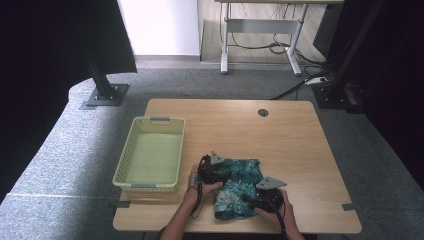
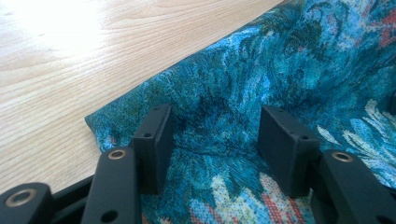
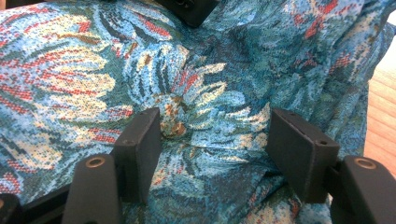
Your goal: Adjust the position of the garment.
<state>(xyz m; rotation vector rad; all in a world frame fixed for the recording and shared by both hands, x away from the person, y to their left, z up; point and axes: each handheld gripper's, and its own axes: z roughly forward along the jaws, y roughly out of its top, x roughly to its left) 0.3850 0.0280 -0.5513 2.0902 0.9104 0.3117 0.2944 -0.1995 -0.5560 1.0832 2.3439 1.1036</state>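
Observation:
A teal cloth [image 1: 241, 176] with a red and cream flower pattern lies crumpled near the table's front edge. My left gripper [image 1: 221, 173] rests on its left side. In the left gripper view the left gripper [image 2: 215, 127] stands open just inside the edge of the cloth [image 2: 289, 70], fabric lying slack between the jaws. My right gripper [image 1: 251, 198] sits on the cloth's right front part. The right gripper [image 3: 217, 127] is open too, with a small raised fold of cloth [image 3: 65, 79] between its jaws. No pad presses on the fabric.
A pale yellow-green plastic basket [image 1: 150, 120] stands empty at the table's left. The wooden table [image 1: 240, 127] has a round cable hole [image 1: 263, 112] at the back. Part of the left gripper [image 3: 187, 9] shows at the top of the right gripper view.

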